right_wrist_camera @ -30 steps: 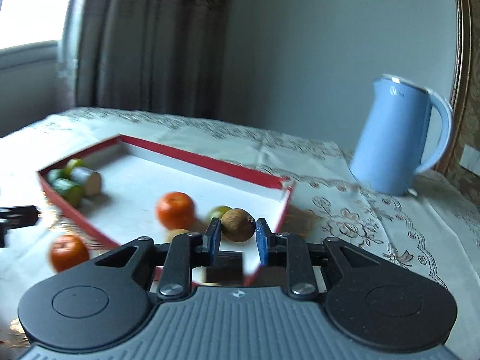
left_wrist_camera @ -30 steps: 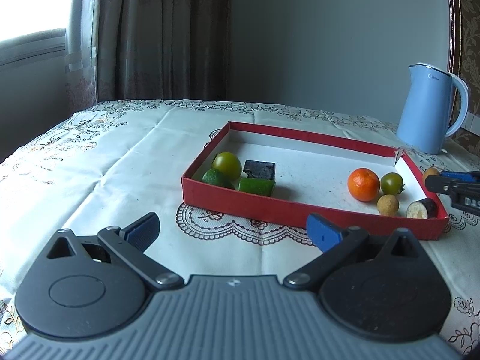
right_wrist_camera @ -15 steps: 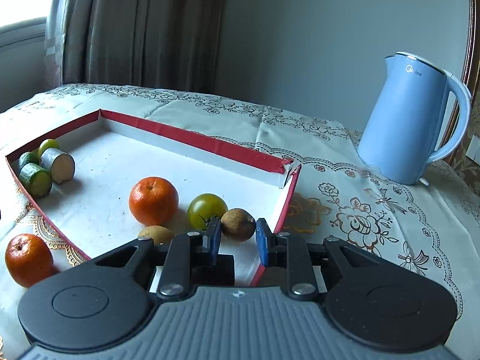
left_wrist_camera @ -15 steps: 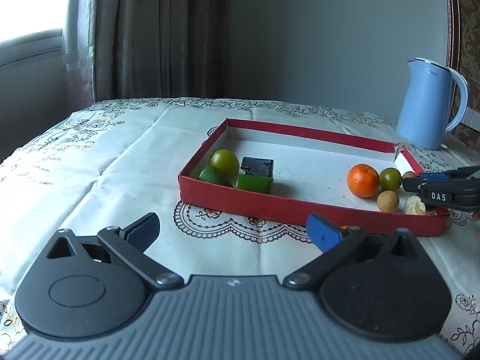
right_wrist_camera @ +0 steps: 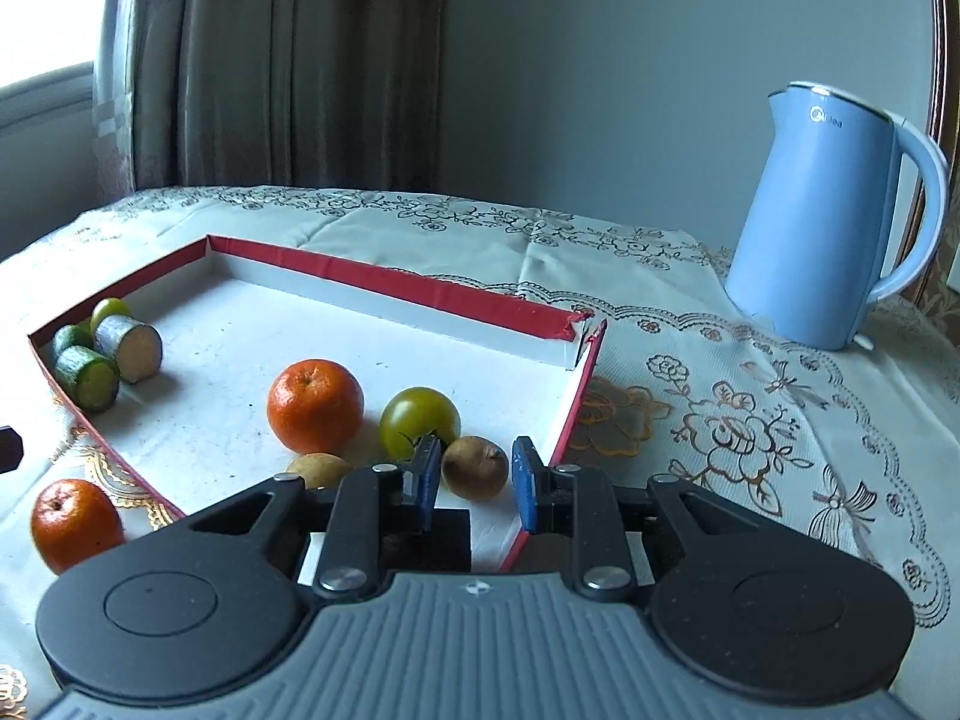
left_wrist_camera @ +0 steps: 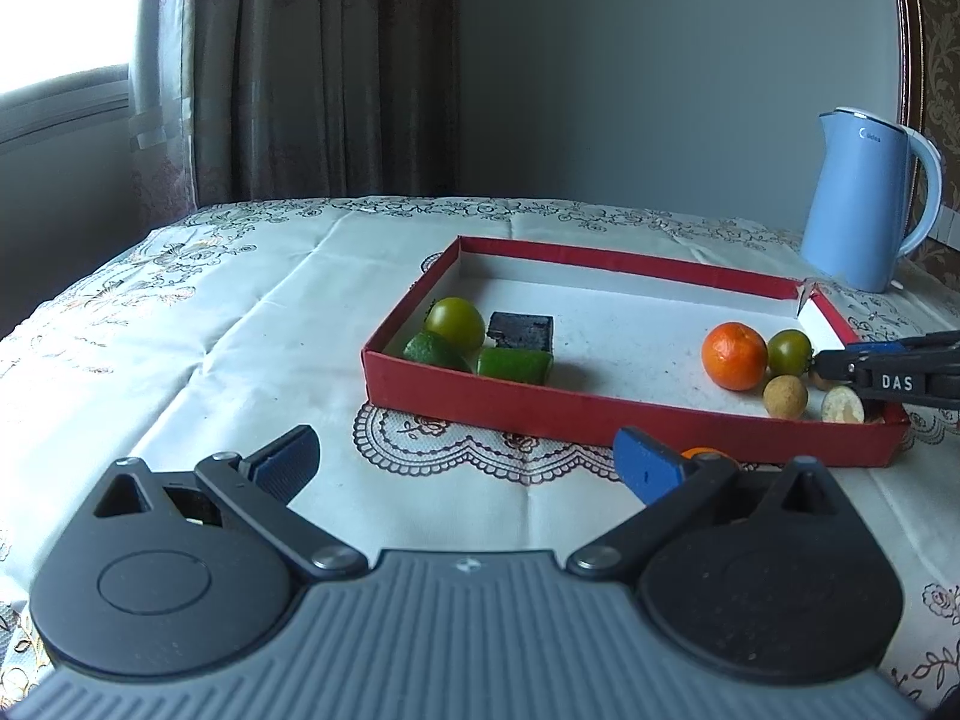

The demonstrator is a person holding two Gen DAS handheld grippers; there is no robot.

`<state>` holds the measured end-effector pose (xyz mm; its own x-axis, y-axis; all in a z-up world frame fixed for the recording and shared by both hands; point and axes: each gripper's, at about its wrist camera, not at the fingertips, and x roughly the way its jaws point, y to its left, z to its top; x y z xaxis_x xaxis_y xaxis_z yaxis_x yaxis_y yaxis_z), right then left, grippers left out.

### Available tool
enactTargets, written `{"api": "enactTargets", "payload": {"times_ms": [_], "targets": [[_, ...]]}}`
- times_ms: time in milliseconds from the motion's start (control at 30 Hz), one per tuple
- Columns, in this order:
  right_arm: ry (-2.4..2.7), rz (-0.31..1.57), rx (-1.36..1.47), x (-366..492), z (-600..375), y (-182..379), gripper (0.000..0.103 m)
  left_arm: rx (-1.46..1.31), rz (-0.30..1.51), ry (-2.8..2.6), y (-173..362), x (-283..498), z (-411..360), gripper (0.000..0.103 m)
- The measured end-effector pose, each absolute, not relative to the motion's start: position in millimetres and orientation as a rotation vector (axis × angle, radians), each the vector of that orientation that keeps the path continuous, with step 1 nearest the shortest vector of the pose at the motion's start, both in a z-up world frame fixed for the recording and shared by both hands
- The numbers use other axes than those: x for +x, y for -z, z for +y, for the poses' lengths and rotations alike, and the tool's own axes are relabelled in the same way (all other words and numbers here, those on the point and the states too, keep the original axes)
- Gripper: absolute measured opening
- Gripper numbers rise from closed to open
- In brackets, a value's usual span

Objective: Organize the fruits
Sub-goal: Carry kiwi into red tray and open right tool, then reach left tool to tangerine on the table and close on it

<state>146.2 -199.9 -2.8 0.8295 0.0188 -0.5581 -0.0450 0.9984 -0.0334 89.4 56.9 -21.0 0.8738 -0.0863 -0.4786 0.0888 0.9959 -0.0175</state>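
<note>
- Two glossy round oranges: one (right_wrist_camera: 314, 407) inside my red cardboard tray (right_wrist_camera: 420, 288), one (right_wrist_camera: 75, 525) outside.
- My right tongs (right_wrist_camera: 474, 480) are opening around a rough brown fruit (right_wrist_camera: 475, 467) in the tray.
- My left tongs (left_wrist_camera: 462, 462) gape empty.

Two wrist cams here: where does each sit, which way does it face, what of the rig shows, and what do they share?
Left wrist: behind the left gripper, jaws wide, looking over the tablecloth at the red tray; the right gripper enters at right.
Right wrist: behind the right gripper, at the tray's right end; jaws opening around a brown fruit.
Shared: tray, orange, blue kettle.
</note>
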Motion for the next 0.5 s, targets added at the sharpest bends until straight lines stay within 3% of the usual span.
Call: {"api": "enactTargets", "payload": {"times_ms": [167, 200, 233, 300, 500], "targets": [[-0.026, 0.495, 0.022, 126, -209, -8, 0.031, -0.021, 0.447, 0.085, 13, 76, 61, 0.103], [-0.02, 0.472, 0.036, 120, -211, -11, 0.041, -0.024, 0.439, 0.09, 12, 71, 61, 0.103], [-0.016, 0.45, 0.052, 115, -214, -13, 0.067, -0.018, 0.432, 0.091, 12, 66, 59, 0.103], [0.006, 0.389, 0.072, 101, -216, -15, 0.089, 0.008, 0.432, 0.087, 14, 58, 54, 0.103], [0.022, 0.342, 0.046, 85, -213, -16, 0.089, 0.066, 0.456, 0.122, 20, 50, 33, 0.103]]}}
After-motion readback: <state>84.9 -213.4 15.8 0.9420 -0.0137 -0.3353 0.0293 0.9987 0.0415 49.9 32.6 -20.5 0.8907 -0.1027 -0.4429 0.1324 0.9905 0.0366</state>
